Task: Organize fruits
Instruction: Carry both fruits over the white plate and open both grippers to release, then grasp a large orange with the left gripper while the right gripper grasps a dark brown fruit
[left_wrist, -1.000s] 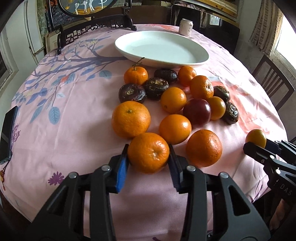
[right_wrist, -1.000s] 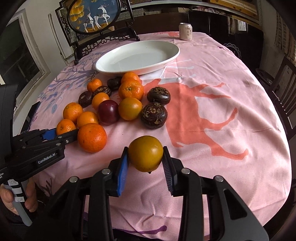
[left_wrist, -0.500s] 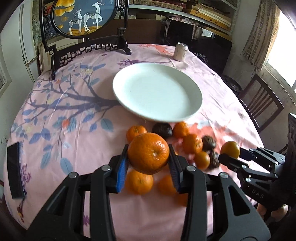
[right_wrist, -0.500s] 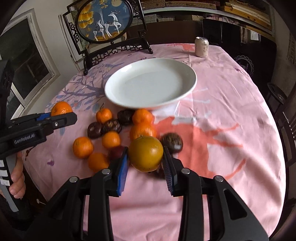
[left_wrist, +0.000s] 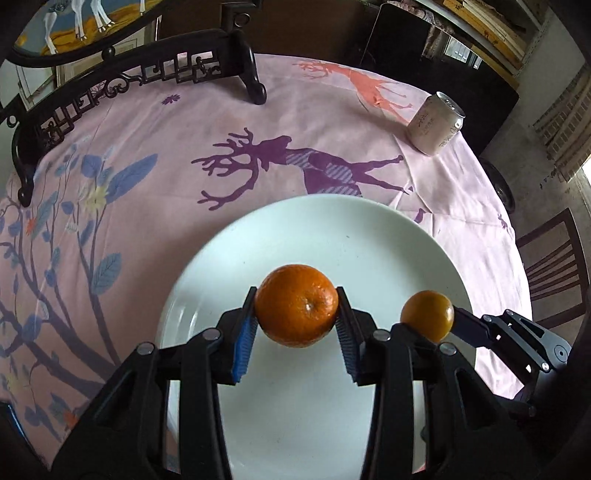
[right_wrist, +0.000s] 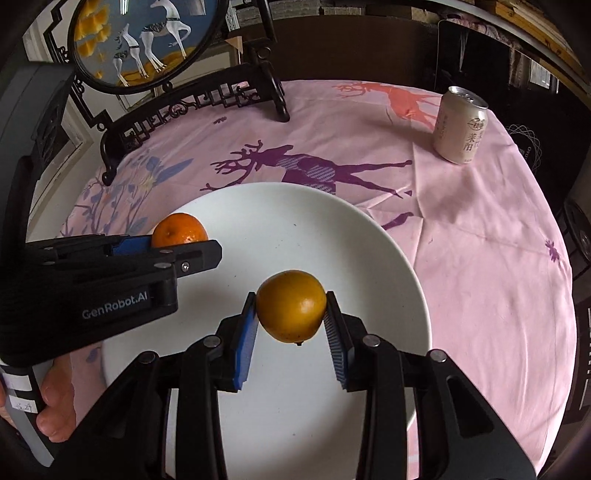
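My left gripper is shut on a large orange and holds it above the white oval plate. My right gripper is shut on a smaller yellow-orange fruit, also above the plate. In the left wrist view the right gripper and its yellow-orange fruit sit over the plate's right side. In the right wrist view the left gripper with its orange is over the plate's left side. The plate is bare. The other fruits are out of view.
A pale drink can stands at the far right of the pink tablecloth. A dark carved stand with a round deer picture rises at the far left. A chair is beyond the table's right edge.
Both grippers have carried their fruits forward from over the fruit pile to above the plate. The pile has dropped out of view.
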